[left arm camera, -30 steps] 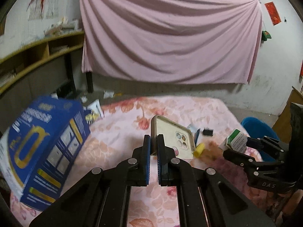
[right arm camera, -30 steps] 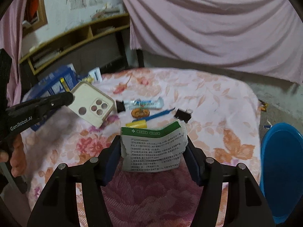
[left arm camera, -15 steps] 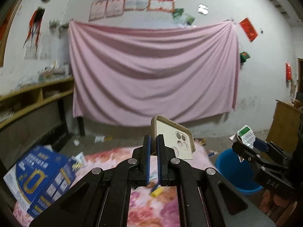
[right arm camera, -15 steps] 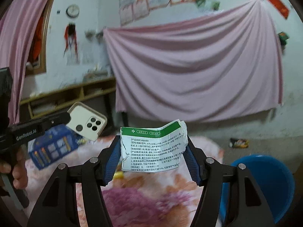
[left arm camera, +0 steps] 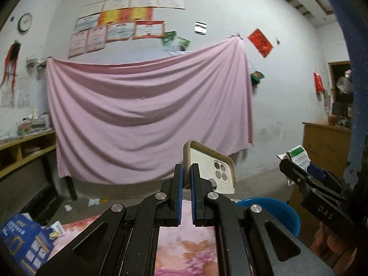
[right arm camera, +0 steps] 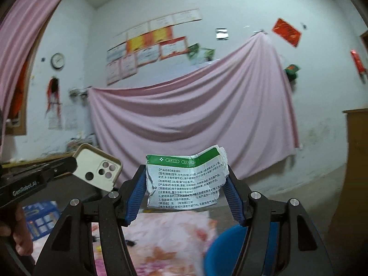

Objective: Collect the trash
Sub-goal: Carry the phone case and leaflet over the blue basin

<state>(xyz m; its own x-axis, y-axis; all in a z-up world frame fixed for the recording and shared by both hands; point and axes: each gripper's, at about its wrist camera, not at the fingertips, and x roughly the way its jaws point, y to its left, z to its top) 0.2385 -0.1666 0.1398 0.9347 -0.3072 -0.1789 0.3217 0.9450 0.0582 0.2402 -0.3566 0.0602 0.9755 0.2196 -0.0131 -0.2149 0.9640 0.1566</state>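
midway, the left gripper pinches a phone case and the right gripper clamps a torn packet above the blue bin (nothing dropped yet), litter left on the bed.

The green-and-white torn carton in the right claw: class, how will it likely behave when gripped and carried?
The torn carton is creased with ragged edges, so it probably crumples rather than resists. It looks hollow thin card, likely very light. The right claw squeezes its sides, so it may buckle or slip if pressed harder.
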